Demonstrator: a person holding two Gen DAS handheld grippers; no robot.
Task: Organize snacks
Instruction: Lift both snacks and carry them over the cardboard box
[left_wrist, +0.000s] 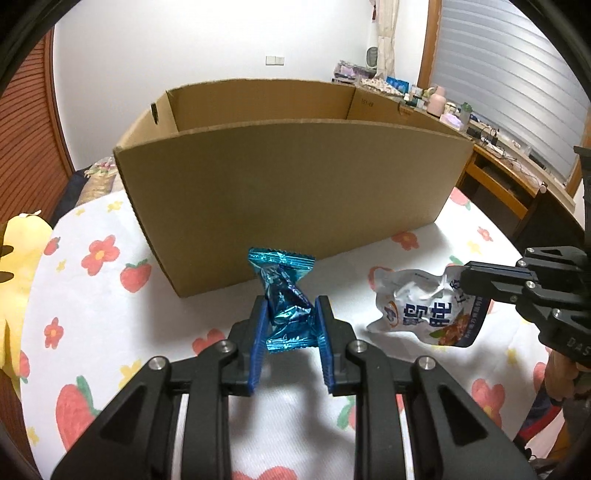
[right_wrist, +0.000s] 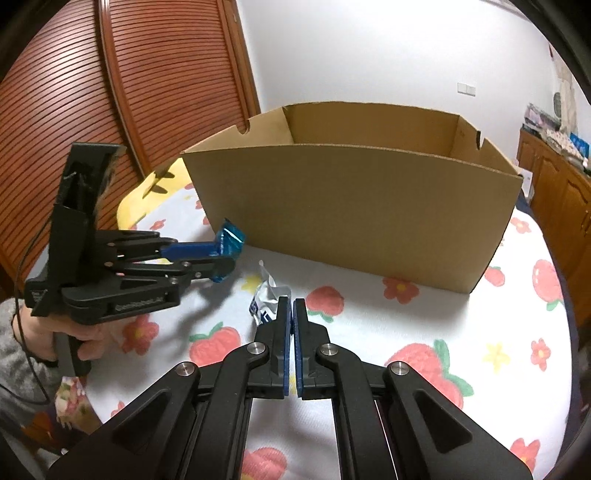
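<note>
I count two snacks: one blue foil candy (left_wrist: 286, 302), pinched in my left gripper (left_wrist: 289, 314), and one white pouch (left_wrist: 424, 310), pinched in my right gripper (right_wrist: 290, 314). That makes two grippers, one in each of my hands, each with two fingers (left_wrist: 258, 332). One open cardboard box (left_wrist: 288, 192) stands before me on one flower-and-strawberry-print tablecloth (left_wrist: 110, 280). One yellow soft toy (left_wrist: 18, 266) lies at the left edge.

White wall (left_wrist: 184, 55), louvered wooden door (right_wrist: 155, 92), blinds (left_wrist: 517, 74)
</note>
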